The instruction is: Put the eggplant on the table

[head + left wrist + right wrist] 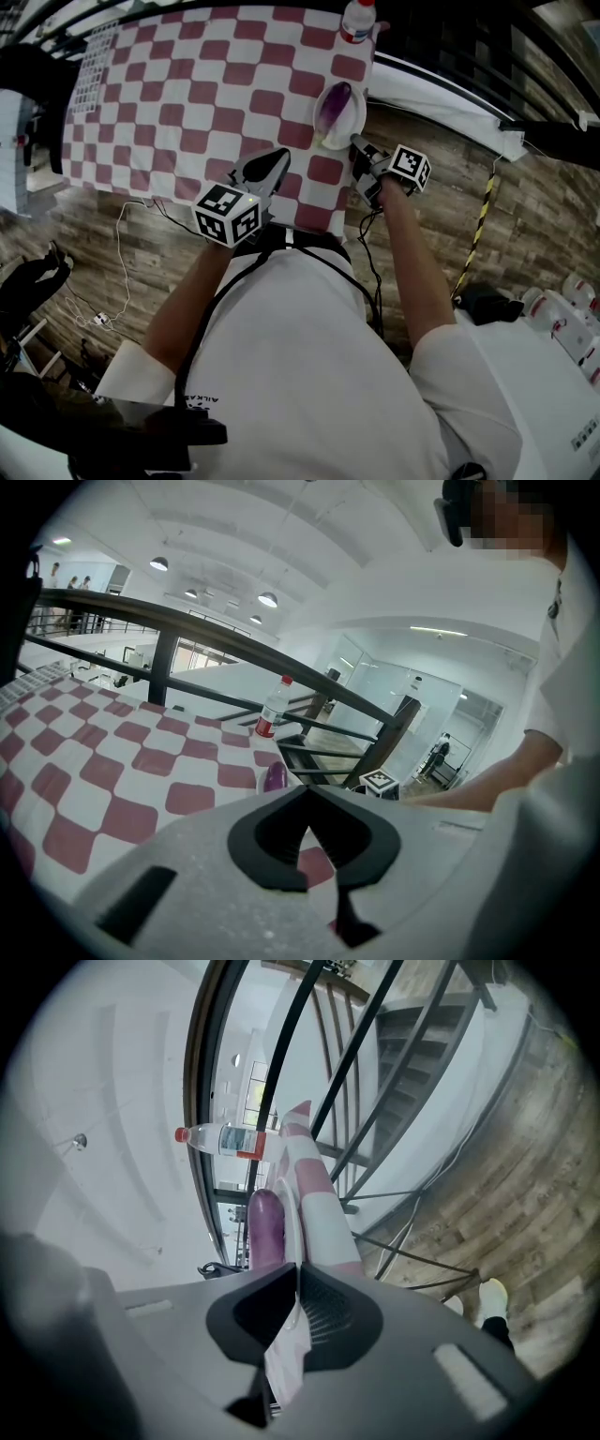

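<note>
Checked red-and-white cloth (pixel 216 66) over the desk (pixel 141 141), plank floor (pixel 441 187) around it. Purple eggplant (pixel 335 106) on a white plate (pixel 354 120) at the desk's right edge, not yet on the cloth itself. Grips the plate's near rim with the right tongs (pixel 358 143), pads pressed shut on it; possibly tips the plate a little, hard to judge from above. Holds the left tongs (pixel 279 157) closed on nothing, over the desk's near edge. Bottle (pixel 357 19) upright at the far edge.
</note>
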`<state>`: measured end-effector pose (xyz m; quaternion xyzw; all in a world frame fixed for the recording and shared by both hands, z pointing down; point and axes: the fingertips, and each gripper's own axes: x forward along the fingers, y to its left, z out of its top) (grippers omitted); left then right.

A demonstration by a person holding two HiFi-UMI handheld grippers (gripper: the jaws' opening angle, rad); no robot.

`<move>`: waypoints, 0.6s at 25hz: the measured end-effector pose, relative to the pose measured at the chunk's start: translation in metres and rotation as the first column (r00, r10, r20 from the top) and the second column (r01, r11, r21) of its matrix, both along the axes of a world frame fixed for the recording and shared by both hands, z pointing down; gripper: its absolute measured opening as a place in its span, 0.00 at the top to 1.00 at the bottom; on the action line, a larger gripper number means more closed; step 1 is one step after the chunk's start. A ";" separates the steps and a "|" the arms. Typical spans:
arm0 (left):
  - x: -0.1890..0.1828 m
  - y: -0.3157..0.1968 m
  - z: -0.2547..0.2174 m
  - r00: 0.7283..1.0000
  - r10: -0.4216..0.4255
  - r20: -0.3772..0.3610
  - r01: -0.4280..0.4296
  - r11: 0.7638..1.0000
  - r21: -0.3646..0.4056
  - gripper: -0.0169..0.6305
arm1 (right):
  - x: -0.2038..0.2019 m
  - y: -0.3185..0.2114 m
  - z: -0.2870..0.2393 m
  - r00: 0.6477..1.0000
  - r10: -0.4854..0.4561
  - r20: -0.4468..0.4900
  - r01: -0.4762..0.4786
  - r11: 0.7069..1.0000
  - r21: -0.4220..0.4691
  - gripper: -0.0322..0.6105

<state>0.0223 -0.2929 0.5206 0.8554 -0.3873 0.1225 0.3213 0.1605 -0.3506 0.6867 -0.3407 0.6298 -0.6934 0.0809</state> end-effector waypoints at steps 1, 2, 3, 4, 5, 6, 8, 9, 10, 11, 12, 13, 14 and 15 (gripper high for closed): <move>-0.001 0.000 -0.001 1.000 0.001 -0.001 -0.001 1.000 0.001 0.97 | 0.000 0.000 0.001 1.000 0.002 -0.010 -0.002 1.000 -0.004 0.92; -0.002 0.001 -0.001 1.000 0.002 -0.002 -0.002 1.000 0.003 0.97 | 0.000 0.000 0.001 1.000 0.003 -0.021 -0.003 1.000 -0.007 0.91; -0.003 0.001 -0.001 1.000 0.003 -0.003 -0.003 1.000 0.004 0.97 | 0.000 0.000 0.002 0.999 0.004 -0.035 -0.004 1.000 -0.008 0.91; -0.004 0.002 -0.002 1.000 0.004 -0.004 -0.004 1.000 0.007 0.97 | -0.001 0.000 0.003 0.999 0.003 -0.050 -0.004 1.000 -0.009 0.90; -0.005 0.003 -0.003 1.000 0.006 -0.006 -0.006 1.000 0.009 0.97 | -0.001 0.000 0.002 0.998 0.004 -0.060 -0.004 1.000 -0.007 0.88; -0.005 0.004 -0.004 1.000 0.008 -0.007 -0.008 1.000 0.011 0.97 | -0.001 0.001 0.001 0.998 0.004 -0.066 -0.005 1.000 -0.005 0.85; -0.006 0.005 -0.007 1.000 0.014 -0.009 -0.014 1.000 0.015 0.97 | -0.002 0.001 -0.002 0.997 0.008 -0.073 -0.008 1.000 0.000 0.81; -0.006 0.005 -0.008 1.000 0.017 -0.009 -0.017 1.000 0.017 0.97 | -0.002 0.001 -0.003 0.997 0.010 -0.078 -0.010 1.000 0.002 0.79; -0.007 0.006 -0.009 1.000 0.020 -0.009 -0.020 1.000 0.019 0.97 | -0.001 0.002 -0.004 0.997 0.013 -0.081 -0.013 1.000 0.002 0.76; -0.007 0.007 -0.010 1.000 0.024 -0.009 -0.024 0.999 0.022 0.97 | -0.001 0.002 -0.005 0.996 0.018 -0.084 -0.018 1.000 0.002 0.74; -0.007 0.007 -0.012 1.000 0.028 -0.009 -0.028 0.999 0.024 0.97 | 0.000 0.003 -0.006 0.996 0.023 -0.086 -0.023 1.000 0.001 0.73; -0.008 0.007 -0.013 0.999 0.032 -0.010 -0.032 0.999 0.026 0.97 | 0.001 0.004 -0.007 0.996 0.029 -0.087 -0.029 1.000 0.000 0.73; -0.008 0.007 -0.014 0.999 0.036 -0.010 -0.036 0.999 0.028 0.97 | 0.002 0.004 -0.007 0.996 0.034 -0.087 -0.035 0.999 -0.001 0.73; -0.008 0.007 -0.015 0.999 0.040 -0.011 -0.040 0.999 0.030 0.97 | 0.002 0.005 -0.008 0.995 0.040 -0.087 -0.040 0.999 -0.001 0.73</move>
